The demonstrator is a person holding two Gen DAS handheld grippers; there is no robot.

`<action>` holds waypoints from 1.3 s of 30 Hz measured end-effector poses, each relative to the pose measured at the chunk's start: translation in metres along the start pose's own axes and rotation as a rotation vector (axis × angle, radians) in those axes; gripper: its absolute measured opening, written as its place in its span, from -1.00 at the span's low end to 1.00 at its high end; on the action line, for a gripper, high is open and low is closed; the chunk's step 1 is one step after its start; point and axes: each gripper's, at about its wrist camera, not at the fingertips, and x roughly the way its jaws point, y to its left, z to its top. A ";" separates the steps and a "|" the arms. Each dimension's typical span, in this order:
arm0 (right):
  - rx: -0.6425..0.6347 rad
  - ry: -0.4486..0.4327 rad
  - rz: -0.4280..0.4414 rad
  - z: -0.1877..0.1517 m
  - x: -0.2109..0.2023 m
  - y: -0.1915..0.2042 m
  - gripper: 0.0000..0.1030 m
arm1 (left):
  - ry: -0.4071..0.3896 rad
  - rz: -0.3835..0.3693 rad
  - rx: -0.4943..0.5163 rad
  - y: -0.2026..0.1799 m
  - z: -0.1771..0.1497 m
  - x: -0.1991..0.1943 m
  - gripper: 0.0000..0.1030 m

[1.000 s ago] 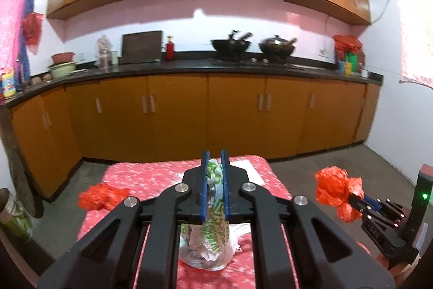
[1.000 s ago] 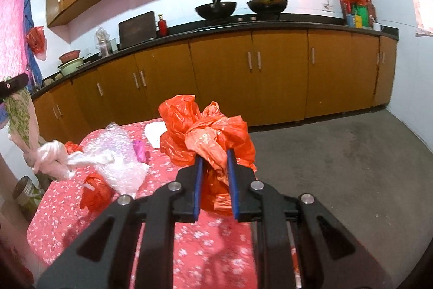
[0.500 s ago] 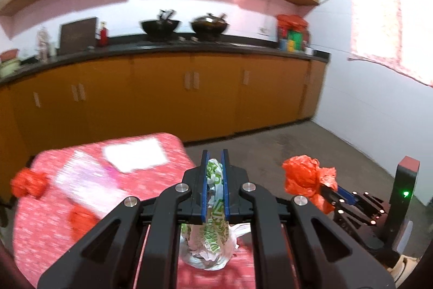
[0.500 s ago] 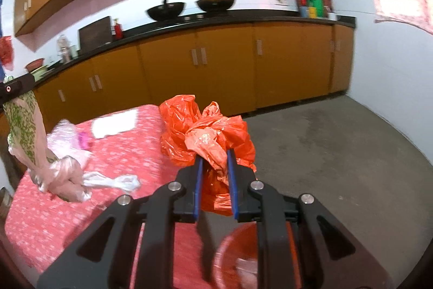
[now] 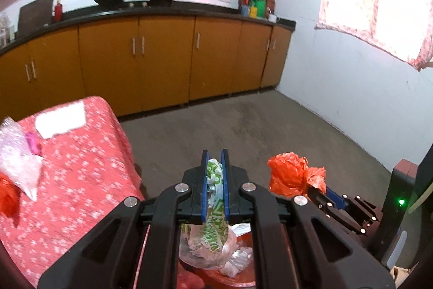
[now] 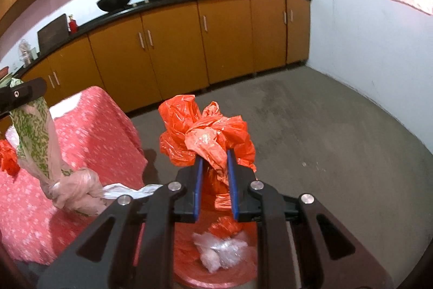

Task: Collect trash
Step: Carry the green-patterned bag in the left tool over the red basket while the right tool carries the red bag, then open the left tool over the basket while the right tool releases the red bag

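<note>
My left gripper (image 5: pixel 215 161) is shut on a green-and-white printed plastic wrapper (image 5: pixel 213 232) that hangs down over a red bin (image 5: pixel 238 279). The wrapper also shows in the right wrist view (image 6: pixel 35 137). My right gripper (image 6: pixel 215 161) is shut on a crumpled orange plastic bag (image 6: pixel 205 134) and holds it above the same red bin (image 6: pixel 189 270), which holds clear plastic (image 6: pixel 219 252) and orange scraps. The orange bag also shows in the left wrist view (image 5: pixel 292 175).
A table with a red flowered cloth (image 5: pixel 78 167) stands left of the bin, with a clear bag (image 5: pixel 16 153), white paper (image 5: pixel 61 119) and a red bag (image 5: pixel 6 197) on it. Orange cabinets (image 5: pixel 162 61) line the back wall. Grey floor (image 6: pixel 311 132) lies to the right.
Both grippers have swung right, away from the table, with their loads. They now hang over the red bin, which has come into view below.
</note>
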 end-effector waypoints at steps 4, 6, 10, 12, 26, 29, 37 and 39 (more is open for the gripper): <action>0.031 0.032 -0.012 -0.013 0.014 -0.013 -0.66 | 0.046 -0.014 0.000 -0.014 -0.012 0.023 -0.84; 0.041 0.047 -0.014 -0.019 0.020 -0.017 -0.66 | 0.070 -0.019 0.006 -0.020 -0.019 0.033 -0.84; 0.052 0.071 -0.015 -0.028 0.033 -0.022 -0.66 | 0.109 -0.021 0.026 -0.032 -0.032 0.051 -0.84; 0.057 0.084 -0.012 -0.032 0.039 -0.025 -0.66 | 0.128 -0.023 0.035 -0.036 -0.037 0.059 -0.84; 0.087 0.147 0.073 -0.049 0.067 -0.031 -0.54 | 0.198 -0.046 0.072 -0.054 -0.057 0.095 -0.83; 0.104 0.153 0.093 -0.052 0.068 -0.034 -0.54 | 0.209 -0.048 0.073 -0.053 -0.059 0.100 -0.78; 0.102 0.154 0.071 -0.054 0.066 -0.041 -0.53 | 0.219 -0.060 0.054 -0.046 -0.060 0.103 -0.71; 0.100 0.148 0.064 -0.053 0.064 -0.041 -0.53 | 0.219 -0.065 0.050 -0.045 -0.060 0.102 -0.71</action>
